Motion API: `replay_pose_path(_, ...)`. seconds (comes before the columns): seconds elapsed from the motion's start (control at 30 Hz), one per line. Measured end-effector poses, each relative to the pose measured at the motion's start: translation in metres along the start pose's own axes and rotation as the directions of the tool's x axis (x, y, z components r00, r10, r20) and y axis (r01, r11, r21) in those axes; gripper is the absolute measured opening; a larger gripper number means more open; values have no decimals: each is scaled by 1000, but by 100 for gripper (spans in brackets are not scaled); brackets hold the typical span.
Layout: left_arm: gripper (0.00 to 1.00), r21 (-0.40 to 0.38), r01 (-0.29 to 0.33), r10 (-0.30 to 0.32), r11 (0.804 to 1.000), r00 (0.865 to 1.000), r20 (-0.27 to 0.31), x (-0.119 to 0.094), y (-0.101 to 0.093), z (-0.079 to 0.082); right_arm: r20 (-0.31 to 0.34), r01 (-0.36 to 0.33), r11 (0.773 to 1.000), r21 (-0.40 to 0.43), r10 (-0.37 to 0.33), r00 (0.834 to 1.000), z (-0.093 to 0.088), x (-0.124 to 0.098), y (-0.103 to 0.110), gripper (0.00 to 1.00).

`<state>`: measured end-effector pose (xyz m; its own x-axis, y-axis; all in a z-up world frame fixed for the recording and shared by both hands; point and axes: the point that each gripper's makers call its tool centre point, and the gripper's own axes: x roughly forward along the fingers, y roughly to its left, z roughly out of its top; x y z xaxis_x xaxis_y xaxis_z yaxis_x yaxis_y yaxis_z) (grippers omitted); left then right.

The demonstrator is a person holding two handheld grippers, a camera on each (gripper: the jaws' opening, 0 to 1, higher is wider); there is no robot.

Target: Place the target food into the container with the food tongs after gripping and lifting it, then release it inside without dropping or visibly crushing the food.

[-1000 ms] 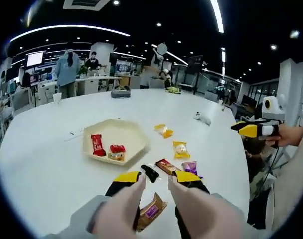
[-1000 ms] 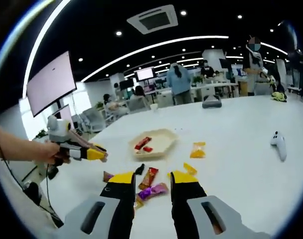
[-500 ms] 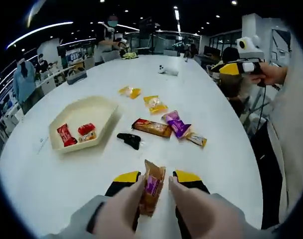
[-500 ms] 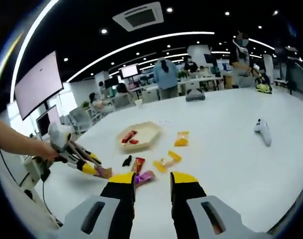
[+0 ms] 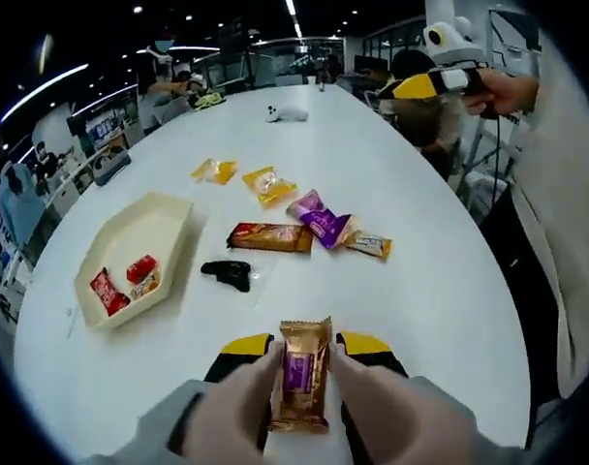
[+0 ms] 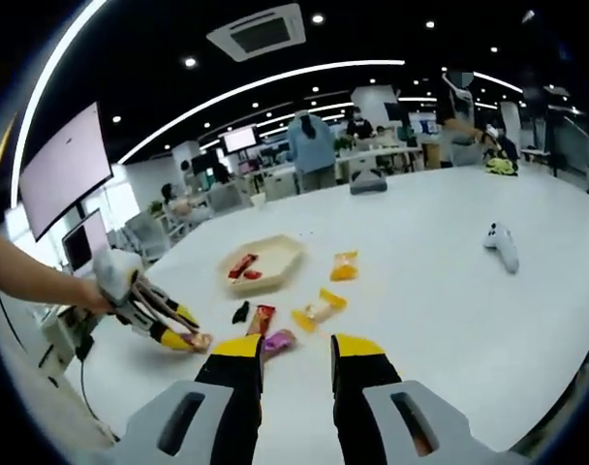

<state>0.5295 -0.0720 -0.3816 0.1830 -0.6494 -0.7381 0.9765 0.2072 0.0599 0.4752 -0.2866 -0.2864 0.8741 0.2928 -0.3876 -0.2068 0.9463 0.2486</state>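
A gold-brown wrapped snack with a purple label point(image 5: 299, 383) lies on the white table, straight between the beige tong fingers point(image 5: 241, 397) of my left gripper point(image 5: 304, 347). The jaws stand apart on either side of it, their spacing the same as before. A cream hexagonal tray point(image 5: 154, 228) sits to the left and holds red-wrapped candies point(image 5: 106, 291). In the right gripper view my left gripper point(image 6: 183, 337) touches down at the table's near-left edge, short of the tray point(image 6: 275, 254). My right gripper point(image 6: 296, 351) hangs open above the table, nothing between its fingers.
Loose on the table are two yellow packets point(image 5: 267, 184), a purple wrapper point(image 5: 319, 218), a brown bar point(image 5: 270, 236), a black piece point(image 5: 227, 273) and a small gold candy point(image 5: 369, 245). A white controller point(image 6: 503, 247) lies far off. The table edge curves at right, beside a person's sleeve.
My left gripper has come closer over the gold-brown snack, which now sits straight between the fingers instead of tilted. Jaw spacing is unchanged. The right gripper has barely moved.
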Motion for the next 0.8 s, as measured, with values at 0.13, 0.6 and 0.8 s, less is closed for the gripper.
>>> replay_pose_path(0.13,24,-16,-12,12,1000,1000,2,-6,4,-3,-8,-5,1000,1,5,1000,-4,1,3,27)
replay_pose_path(0.6,20,-202,-25,34,979,999,41,-5,6,-18,-13,-23,999,23,24,1000,-6,7,8,26)
replay_pose_path(0.8,17,-285,-88,95,955,995,8,-3,13,-17,-16,-35,999,37,36,999,-9,11,14,25)
